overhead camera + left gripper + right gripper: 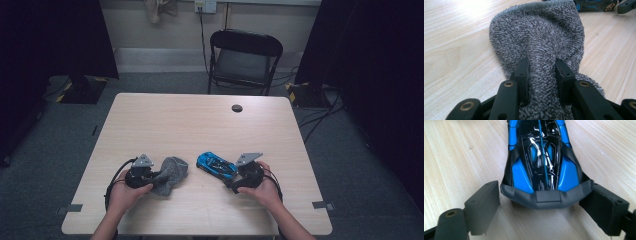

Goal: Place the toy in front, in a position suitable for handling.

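Observation:
A grey terry cloth (172, 172) lies bunched on the near left of the wooden table (200, 125). My left gripper (151, 180) is shut on its near end; in the left gripper view the pads (524, 72) pinch a fold of the cloth (536, 32). A blue and black toy car (215, 165) sits to the right of the cloth. My right gripper (232, 180) is at its near end. In the right gripper view the car's grey end (546, 197) sits between the open jaws of my right gripper (544, 193), with a gap at the left pad (482, 207).
A black folding chair (245, 60) stands behind the table's far edge. A dark round cable hole (237, 108) lies near the far edge. Cables run over the floor at the right. The car (594, 5) lies beyond the cloth in the left gripper view.

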`<state>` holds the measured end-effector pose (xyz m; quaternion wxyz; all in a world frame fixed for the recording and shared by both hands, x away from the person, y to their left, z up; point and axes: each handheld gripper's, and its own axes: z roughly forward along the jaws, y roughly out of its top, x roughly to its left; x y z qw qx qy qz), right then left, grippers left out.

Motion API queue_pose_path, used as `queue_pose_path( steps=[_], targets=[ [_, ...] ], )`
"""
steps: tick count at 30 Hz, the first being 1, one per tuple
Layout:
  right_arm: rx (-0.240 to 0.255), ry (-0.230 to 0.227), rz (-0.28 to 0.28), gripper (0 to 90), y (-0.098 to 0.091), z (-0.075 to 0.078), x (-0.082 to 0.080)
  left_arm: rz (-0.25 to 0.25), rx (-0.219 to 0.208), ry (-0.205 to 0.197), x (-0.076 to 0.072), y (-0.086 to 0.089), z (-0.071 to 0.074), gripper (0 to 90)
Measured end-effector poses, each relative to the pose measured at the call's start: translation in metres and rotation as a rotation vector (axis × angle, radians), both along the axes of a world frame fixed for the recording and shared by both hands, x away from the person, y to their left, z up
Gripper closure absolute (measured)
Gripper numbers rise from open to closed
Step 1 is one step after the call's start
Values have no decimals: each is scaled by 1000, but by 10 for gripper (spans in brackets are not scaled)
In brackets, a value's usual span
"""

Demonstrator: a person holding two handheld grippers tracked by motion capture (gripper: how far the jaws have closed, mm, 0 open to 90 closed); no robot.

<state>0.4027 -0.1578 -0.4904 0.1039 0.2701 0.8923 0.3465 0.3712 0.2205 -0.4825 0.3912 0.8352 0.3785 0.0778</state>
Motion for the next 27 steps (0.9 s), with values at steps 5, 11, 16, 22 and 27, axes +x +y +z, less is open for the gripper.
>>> queue_pose_path(
  steps=[5, 11, 16, 22, 27],
  targets=[
    [34, -19, -14, 141, 1, -7, -3, 1, -3, 0, 0, 0, 0, 680],
    [68, -45, -20, 144, -1, -11, -4, 8, -19, 7, 0, 0, -1, 657],
    [75, -45, -29, 169, -2, -11, -5, 6, -27, 12, -1, -1, -2, 592],
    [87, -52, -57, 249, -5, -11, -6, -21, 76, -84, -4, -11, 6, 259],
    [86, -53, -58, 249, -5, -11, -6, -11, 54, -150, -6, -12, 19, 194]
  ],
)
